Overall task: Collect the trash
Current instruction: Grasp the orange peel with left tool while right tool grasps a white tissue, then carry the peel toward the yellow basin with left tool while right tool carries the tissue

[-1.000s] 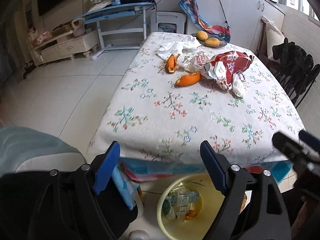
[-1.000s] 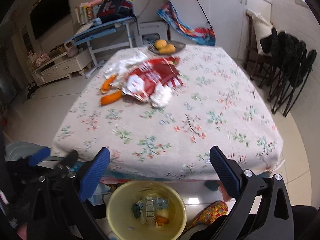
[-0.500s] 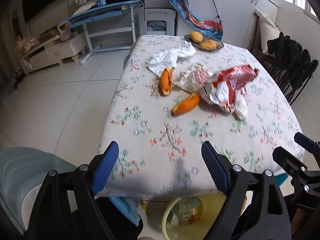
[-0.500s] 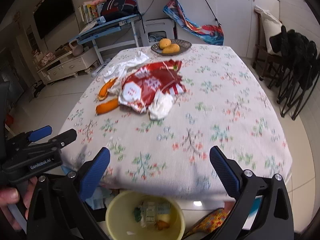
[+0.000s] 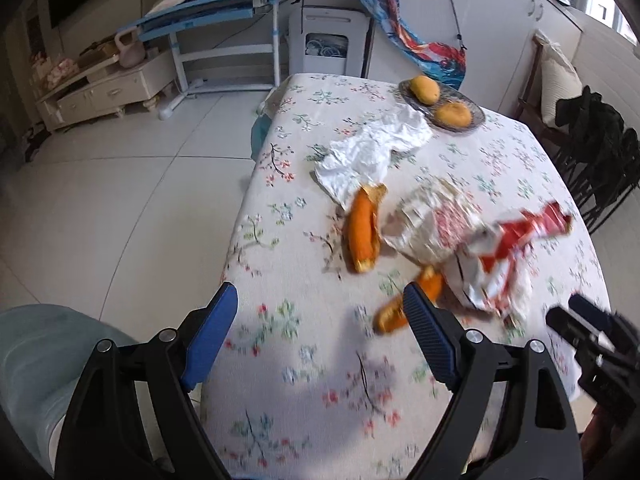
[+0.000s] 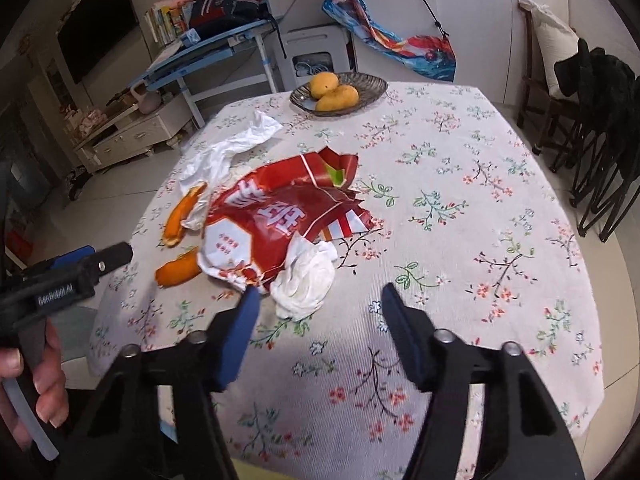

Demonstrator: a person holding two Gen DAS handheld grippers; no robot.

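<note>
Right wrist view: right gripper (image 6: pixel 318 296) gapes empty near the crumpled tissue (image 6: pixel 306 276). Left gripper (image 5: pixel 320 312) too — wide, holding nothing. Risk — snagging the tablecloth (image 6: pixel 460 240) instead.

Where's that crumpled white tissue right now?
In the right wrist view, the crumpled tissue lies on the tablecloth against the red snack bag, just ahead of the right gripper.

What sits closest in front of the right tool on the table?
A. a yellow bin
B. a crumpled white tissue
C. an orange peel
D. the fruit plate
B: in the right wrist view the tissue lies just ahead of the open right tool, beside the red wrapper; the peels lie further left and the fruit plate is at the far edge.
</note>
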